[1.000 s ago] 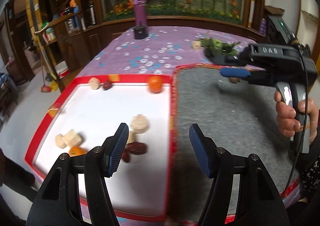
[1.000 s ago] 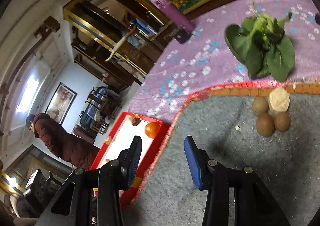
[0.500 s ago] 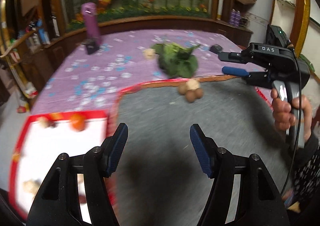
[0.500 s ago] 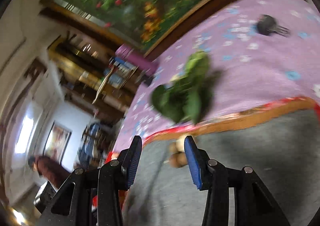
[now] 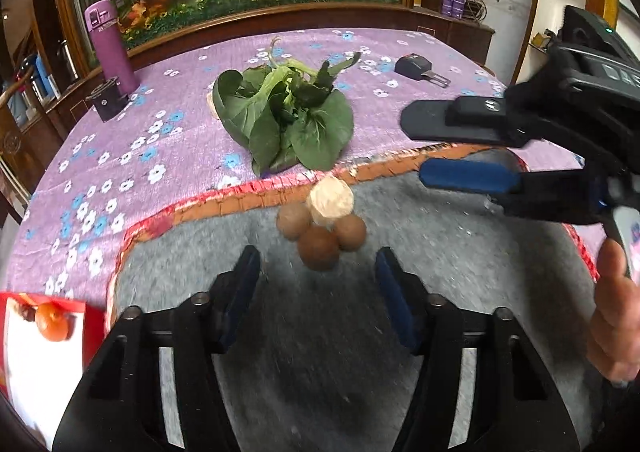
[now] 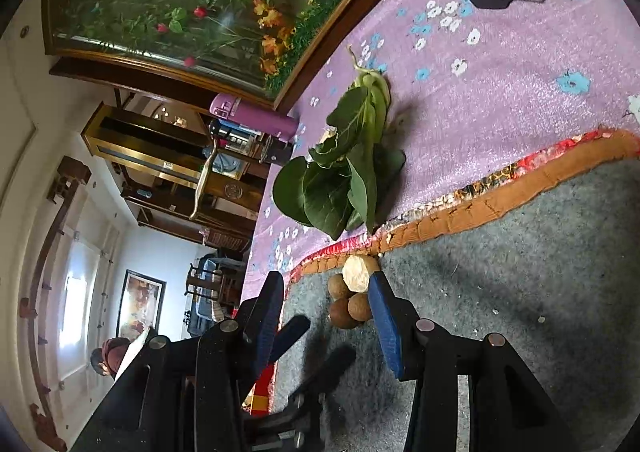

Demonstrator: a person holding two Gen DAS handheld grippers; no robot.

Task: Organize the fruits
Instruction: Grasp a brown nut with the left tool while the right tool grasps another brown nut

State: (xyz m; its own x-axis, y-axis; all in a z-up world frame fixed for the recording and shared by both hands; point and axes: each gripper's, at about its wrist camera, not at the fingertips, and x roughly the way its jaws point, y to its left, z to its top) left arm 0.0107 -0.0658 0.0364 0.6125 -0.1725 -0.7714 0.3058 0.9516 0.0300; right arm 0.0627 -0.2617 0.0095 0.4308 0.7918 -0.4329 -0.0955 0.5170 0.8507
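Nearest the left wrist camera, the left gripper (image 5: 316,272) points down at the grey felt mat (image 5: 440,252). Its jaws are closing with nothing yet between them, and the pads touch no fruit. Just beyond its fingertips lies the cluster of fruits: three round brown fruits (image 5: 319,248) pressed together, with one pale peeled piece (image 5: 330,200) resting against them at the mat's orange hem (image 5: 248,203). The gripper appears lined up on the nearest brown fruit, which suggests a pick is being prepared.

To the side, the right gripper (image 5: 448,147), carried by a hand (image 5: 616,316), is held sideways above the mat's far corner. Its jaws stand partly apart and grasp nothing. In its own view the right gripper (image 6: 326,304) frames the same brown fruits (image 6: 348,310) from the side, probably waiting its turn or steadying the approach.

At the near left edge sits a red-rimmed white tray (image 5: 94,316) holding an orange fruit (image 5: 54,326), the likely destination for sorted pieces.

Beyond the mat, on the purple flowered tablecloth (image 5: 180,131), lies a bunch of leafy greens (image 5: 286,119), set apart from the fruit. Farther still stand a purple flask (image 5: 108,43), a small black block (image 5: 106,97) and a black device (image 5: 416,65).
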